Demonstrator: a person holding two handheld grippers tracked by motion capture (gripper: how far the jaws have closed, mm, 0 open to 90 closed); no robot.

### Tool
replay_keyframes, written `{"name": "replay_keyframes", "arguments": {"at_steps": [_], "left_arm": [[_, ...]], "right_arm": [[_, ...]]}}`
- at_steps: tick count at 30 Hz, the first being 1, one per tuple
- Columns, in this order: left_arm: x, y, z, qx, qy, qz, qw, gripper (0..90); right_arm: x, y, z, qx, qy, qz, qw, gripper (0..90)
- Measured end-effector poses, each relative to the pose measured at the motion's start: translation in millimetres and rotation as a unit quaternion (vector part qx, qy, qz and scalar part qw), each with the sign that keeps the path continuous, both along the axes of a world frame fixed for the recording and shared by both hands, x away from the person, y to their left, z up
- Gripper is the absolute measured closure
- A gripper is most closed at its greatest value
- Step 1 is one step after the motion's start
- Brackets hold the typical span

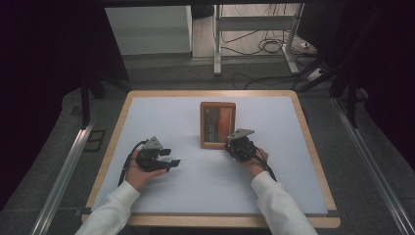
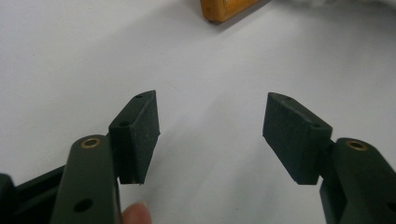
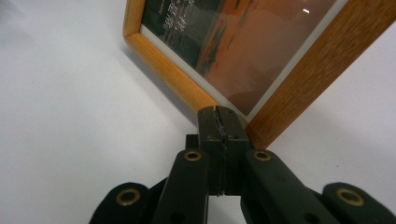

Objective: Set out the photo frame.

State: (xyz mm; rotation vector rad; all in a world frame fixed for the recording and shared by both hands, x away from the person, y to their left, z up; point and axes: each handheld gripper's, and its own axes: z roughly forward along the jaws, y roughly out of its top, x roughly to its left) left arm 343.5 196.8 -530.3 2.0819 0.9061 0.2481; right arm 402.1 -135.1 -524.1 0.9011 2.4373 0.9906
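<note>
The table (image 1: pixel 313 161) has a light wooden rim and a white mat (image 1: pixel 161 112) covering nearly all of its top, leaving wood showing along the edges. A wooden picture frame (image 1: pixel 218 125) lies flat on the mat, a little beyond the middle, its long sides running away from the person; it holds an orange and dark print behind glass. In the left gripper view one frame corner (image 2: pixel 224 9) rests on the white surface; in the right gripper view a near corner shows close up.
</note>
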Motion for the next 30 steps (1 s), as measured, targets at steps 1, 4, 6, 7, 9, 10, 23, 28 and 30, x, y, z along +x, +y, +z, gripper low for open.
{"name": "replay_keyframes", "arguments": {"at_steps": [1,4,6,7,9,10,23,28,30], "left_arm": [[-0.1,-0.1,0.0,0.000,0.000,0.000,1.0000,35.5],[-0.1,-0.1,0.1,0.000,0.000,0.000,1.0000,35.5],[0.0,0.0,0.1,0.000,-0.001,0.000,1.0000,35.5],[0.1,0.1,0.1,0.000,-0.001,0.000,1.0000,35.5],[0.2,0.2,0.1,0.000,0.000,0.000,1.0000,35.5],[0.3,0.3,0.1,0.000,0.000,0.000,1.0000,35.5],[-1.5,1.6,1.8,-0.006,-0.002,0.006,1.0000,35.5],[-5.0,4.4,2.3,-0.007,-0.004,0.009,0.9999,35.4],[-7.3,5.0,2.8,-0.007,-0.006,0.008,0.9999,35.3]], "right_arm": [[0.1,-0.1,0.0,0.000,0.000,0.000,1.0000,89.9],[0.1,-0.1,0.0,0.000,0.000,0.001,1.0000,89.9],[0.0,-0.3,0.1,0.000,0.001,0.000,1.0000,89.9],[-0.2,-0.5,0.4,0.000,0.001,0.000,1.0000,89.9],[-0.2,-1.9,1.0,0.009,0.002,0.001,1.0000,89.8],[-0.8,-2.8,1.9,0.012,0.001,0.002,0.9999,89.9],[-29.3,-27.4,25.4,0.047,-0.023,0.012,0.9986,89.2],[-46.4,-50.9,27.5,0.067,-0.013,0.009,0.9976,85.1],[-53.7,-62.0,28.5,0.080,-0.009,0.006,0.9967,76.1]]}}
